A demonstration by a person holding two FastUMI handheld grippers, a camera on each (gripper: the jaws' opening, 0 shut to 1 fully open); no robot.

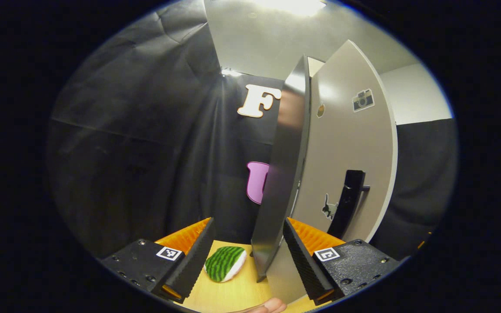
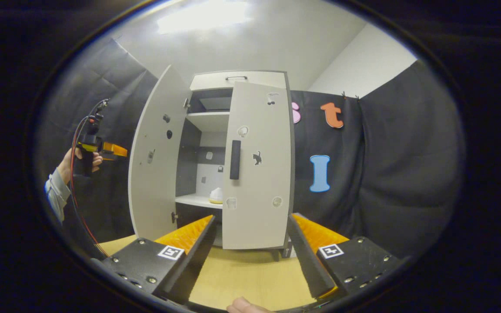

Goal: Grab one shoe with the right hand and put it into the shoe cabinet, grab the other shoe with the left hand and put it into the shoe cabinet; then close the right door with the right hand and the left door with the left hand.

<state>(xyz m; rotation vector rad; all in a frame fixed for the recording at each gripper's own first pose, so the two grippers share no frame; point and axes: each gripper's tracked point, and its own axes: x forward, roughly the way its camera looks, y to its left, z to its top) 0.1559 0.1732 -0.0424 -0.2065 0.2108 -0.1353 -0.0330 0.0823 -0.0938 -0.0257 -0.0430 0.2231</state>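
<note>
Hand-held gripper (image 1: 248, 252): jaws spread wide, nothing between the pads.
Left door (image 1: 283, 174): seen edge-on, just ahead of the fingers.
Right door (image 1: 355, 143): black handle (image 1: 347, 202), stickers.
Bench (image 1: 233, 293): carries a green striped object (image 1: 225, 263).

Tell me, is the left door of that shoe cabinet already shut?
No. In the right gripper view the left door swings wide open, baring the shelves, while the right door looks closed.

A light wooden worktop (image 2: 250, 278) fills the bottom middle of the right gripper view. The white shoe cabinet (image 2: 237, 165) stands on it. In the left gripper view, a green striped watermelon-slice toy (image 1: 225, 263) lies on the worktop at the bottom.
</note>
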